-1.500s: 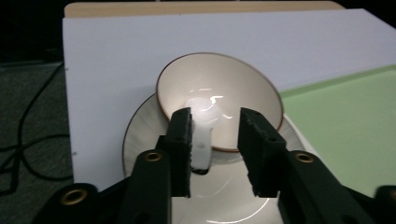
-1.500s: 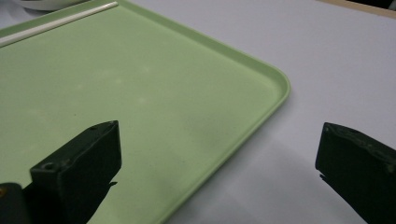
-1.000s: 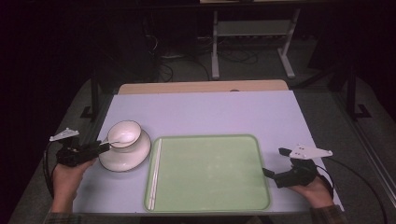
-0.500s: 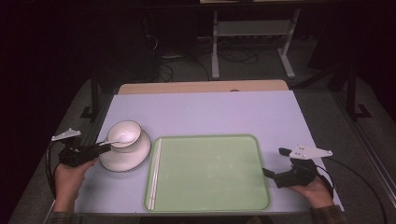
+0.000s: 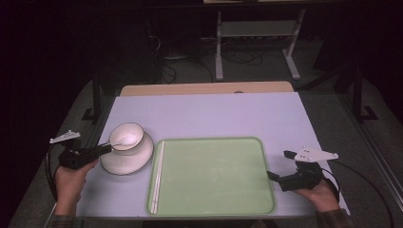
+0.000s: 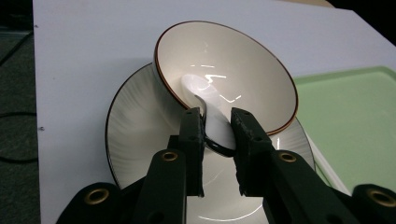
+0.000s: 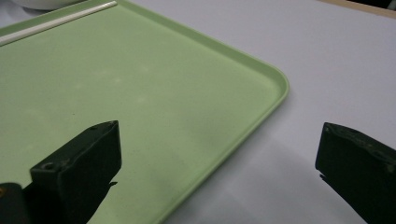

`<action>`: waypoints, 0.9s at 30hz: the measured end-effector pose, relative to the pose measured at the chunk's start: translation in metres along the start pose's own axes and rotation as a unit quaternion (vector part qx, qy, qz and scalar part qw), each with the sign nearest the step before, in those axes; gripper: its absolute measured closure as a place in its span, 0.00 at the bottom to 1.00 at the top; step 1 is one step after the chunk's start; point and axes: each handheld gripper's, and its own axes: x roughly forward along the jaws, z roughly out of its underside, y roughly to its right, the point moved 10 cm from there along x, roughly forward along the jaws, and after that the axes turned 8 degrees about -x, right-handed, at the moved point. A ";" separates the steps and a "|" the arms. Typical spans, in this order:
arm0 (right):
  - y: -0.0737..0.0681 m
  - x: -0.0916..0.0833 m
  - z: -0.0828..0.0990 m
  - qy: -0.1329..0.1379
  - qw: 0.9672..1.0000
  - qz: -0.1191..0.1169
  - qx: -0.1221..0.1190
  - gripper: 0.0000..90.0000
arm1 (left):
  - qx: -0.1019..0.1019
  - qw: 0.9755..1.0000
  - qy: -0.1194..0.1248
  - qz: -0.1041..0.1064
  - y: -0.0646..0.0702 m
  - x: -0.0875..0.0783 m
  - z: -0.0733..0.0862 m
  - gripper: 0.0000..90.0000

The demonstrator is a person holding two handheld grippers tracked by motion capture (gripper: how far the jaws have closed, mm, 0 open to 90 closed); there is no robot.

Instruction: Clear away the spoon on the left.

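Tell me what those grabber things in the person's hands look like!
Both are black tools. The left gripper and right gripper each carry a pale grey three-cornered plate on top and trail a black cable. Up close, the jaws are chunky black blocks on arms with brass-coloured rivets. The person's sleeves look plaid and dark.

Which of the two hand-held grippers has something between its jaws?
The left hand-held gripper: its jaws, which have just been closing, pinch the white ceramic spoon in the brown-rimmed white bowl. The right hand-held gripper gapes open, empty.
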 end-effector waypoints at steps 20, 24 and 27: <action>0.000 0.000 0.000 -0.001 1.000 0.001 0.000 0.00 | 0.013 1.000 0.001 -0.002 0.005 -0.001 -0.002 0.87; 0.000 0.000 0.000 0.000 1.000 0.001 0.000 0.00 | 0.016 1.000 0.001 0.002 0.005 0.000 -0.002 0.94; 0.000 0.000 0.000 -0.001 1.000 0.001 0.000 0.00 | 0.015 1.000 0.004 0.002 0.005 0.000 -0.003 0.94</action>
